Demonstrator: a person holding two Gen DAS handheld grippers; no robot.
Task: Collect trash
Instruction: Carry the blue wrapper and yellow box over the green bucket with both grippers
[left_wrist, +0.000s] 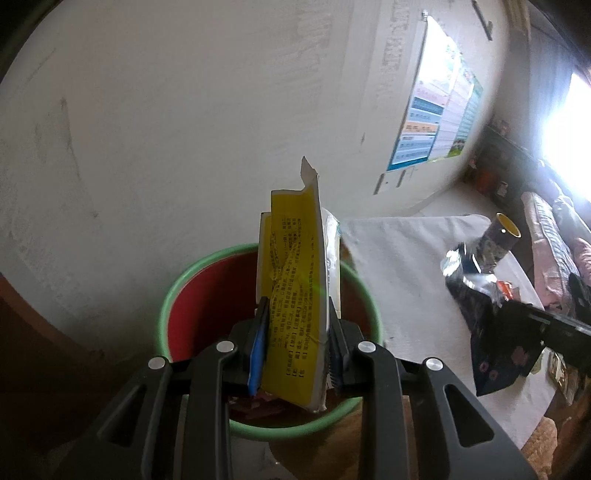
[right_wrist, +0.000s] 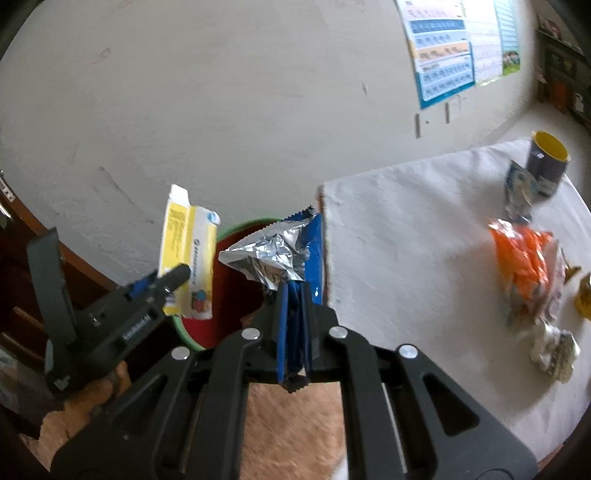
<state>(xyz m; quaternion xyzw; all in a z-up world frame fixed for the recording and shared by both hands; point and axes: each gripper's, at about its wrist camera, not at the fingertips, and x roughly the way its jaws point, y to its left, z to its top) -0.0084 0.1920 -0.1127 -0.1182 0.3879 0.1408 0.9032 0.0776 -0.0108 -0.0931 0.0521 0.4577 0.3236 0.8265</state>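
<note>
My left gripper (left_wrist: 297, 306) is shut on a flattened yellow and white carton (left_wrist: 295, 273) and holds it upright over a red bin with a green rim (left_wrist: 207, 291). The carton (right_wrist: 188, 254) and left gripper (right_wrist: 173, 277) also show in the right wrist view, left of the bin (right_wrist: 240, 295). My right gripper (right_wrist: 293, 291) is shut on a blue and silver foil wrapper (right_wrist: 273, 254), held just beside the bin, near the table corner. The wrapper (left_wrist: 480, 325) and right gripper also show at the right of the left wrist view.
A table with a white cloth (right_wrist: 424, 258) stands right of the bin. On it lie an orange snack bag (right_wrist: 524, 269), a crumpled wrapper (right_wrist: 554, 350), a small packet (right_wrist: 521, 188) and a dark cup with yellow inside (right_wrist: 546, 162). A wall is behind; brown floor is below.
</note>
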